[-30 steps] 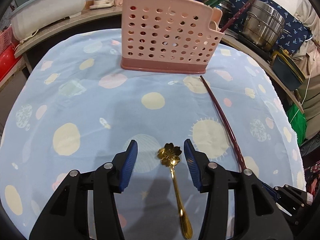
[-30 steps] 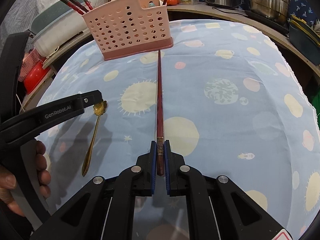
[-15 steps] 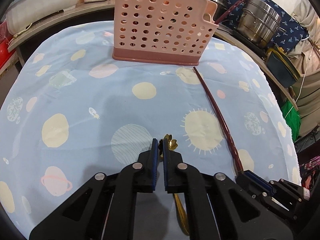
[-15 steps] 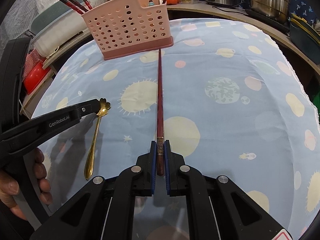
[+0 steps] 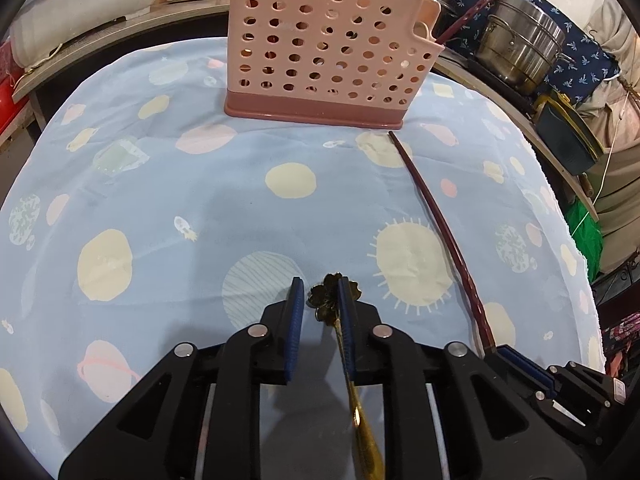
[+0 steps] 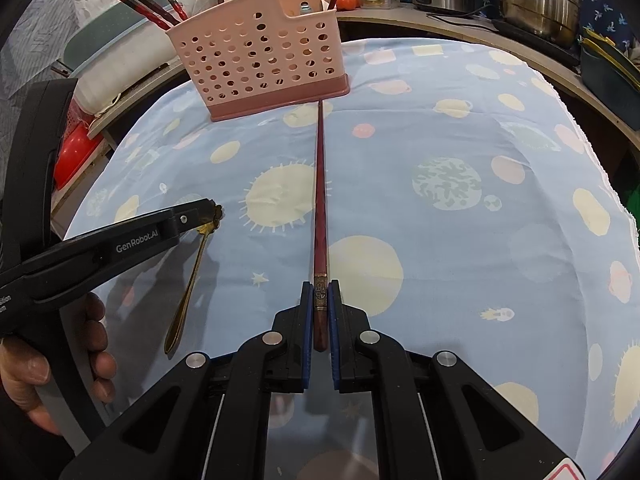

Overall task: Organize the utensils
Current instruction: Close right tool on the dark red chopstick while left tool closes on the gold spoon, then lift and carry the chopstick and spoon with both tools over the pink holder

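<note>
Left wrist view: left gripper [image 5: 319, 308] fingers just reopened, loosely straddling gold spoon [image 5: 338, 320] flat on worktop [image 5: 160, 200]; re-centre, then squeeze. Right gripper [image 6: 320, 312] pinching red chopstick [image 6: 320, 200] aimed at pink holder [image 6: 260, 60].

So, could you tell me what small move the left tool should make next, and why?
Probably close again on the gold spoon: the left tool, whose jaws have just been opening, stands apart with the flower bowl against only one pad, while the right tool already grips the chopstick.
</note>
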`<action>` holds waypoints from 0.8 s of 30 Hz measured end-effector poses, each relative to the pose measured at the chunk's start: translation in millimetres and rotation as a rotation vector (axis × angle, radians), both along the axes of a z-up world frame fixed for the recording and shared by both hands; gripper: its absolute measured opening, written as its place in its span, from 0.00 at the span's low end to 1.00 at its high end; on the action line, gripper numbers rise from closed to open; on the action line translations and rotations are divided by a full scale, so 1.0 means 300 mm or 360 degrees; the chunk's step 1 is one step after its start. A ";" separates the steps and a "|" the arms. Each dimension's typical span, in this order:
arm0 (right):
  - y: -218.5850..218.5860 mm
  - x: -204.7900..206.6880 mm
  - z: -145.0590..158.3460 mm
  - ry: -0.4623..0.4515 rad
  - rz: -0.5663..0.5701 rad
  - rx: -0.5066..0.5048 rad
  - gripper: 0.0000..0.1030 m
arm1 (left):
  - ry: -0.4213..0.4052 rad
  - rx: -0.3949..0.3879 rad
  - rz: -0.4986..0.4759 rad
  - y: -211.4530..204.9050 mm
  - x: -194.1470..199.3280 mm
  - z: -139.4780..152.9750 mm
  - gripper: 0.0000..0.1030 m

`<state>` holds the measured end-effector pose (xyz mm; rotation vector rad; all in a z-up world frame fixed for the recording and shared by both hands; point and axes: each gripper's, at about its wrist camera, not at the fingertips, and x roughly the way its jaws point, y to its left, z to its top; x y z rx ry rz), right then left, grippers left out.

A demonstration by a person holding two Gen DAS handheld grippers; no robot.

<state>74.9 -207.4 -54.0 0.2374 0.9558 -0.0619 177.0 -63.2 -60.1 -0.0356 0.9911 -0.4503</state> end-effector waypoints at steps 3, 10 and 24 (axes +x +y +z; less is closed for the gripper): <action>0.000 0.001 0.000 0.0002 0.0001 0.0000 0.07 | -0.0015 0.0007 -0.0004 -0.007 0.007 -0.002 0.22; -0.001 0.002 0.003 0.0001 0.0002 0.0004 0.07 | -0.0044 -0.0012 -0.0010 -0.002 0.024 -0.006 0.22; 0.012 -0.008 0.033 -0.0014 0.0026 0.0004 0.07 | -0.0058 -0.0041 -0.0090 0.007 -0.031 0.054 0.00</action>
